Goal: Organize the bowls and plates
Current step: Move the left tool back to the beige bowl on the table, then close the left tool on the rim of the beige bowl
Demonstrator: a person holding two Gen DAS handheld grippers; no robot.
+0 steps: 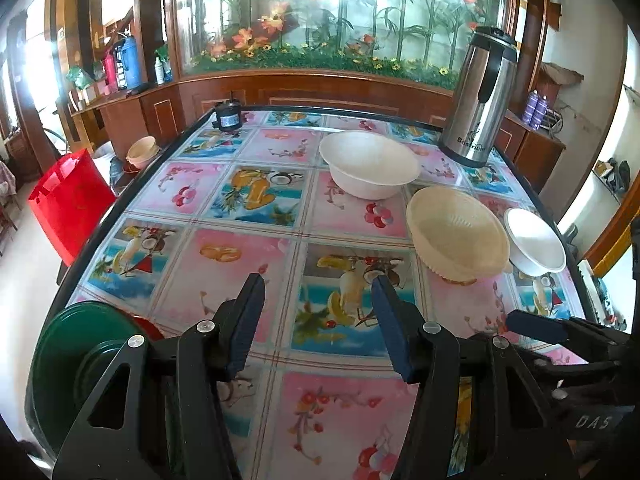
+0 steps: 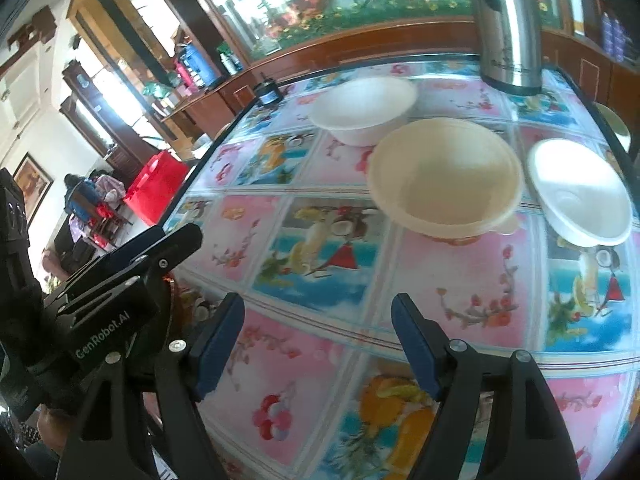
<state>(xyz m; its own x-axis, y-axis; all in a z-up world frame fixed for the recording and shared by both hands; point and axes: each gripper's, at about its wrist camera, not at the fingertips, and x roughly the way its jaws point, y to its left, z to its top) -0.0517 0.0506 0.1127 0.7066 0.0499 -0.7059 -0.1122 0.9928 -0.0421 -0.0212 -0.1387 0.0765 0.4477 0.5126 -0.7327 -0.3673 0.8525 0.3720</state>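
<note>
At the far left, the green plate [image 1: 68, 344] sits on the table's [image 1: 240, 256] near corner, maybe the start of a stack. Your left gripper [image 1: 318, 320] hangs over bare cloth, fingers parted and empty. Your right gripper [image 2: 320, 344] is likewise spread with nothing between its fingers. Ahead lie the large white bowl [image 2: 364, 110], the cream bowl [image 2: 444, 188] and, rightmost, the small white bowl [image 2: 580, 196], close together, probably for nesting.

Each black hand-held gripper [image 1: 318, 276] has blue pads [image 2: 218, 344] and silver screws.
</note>
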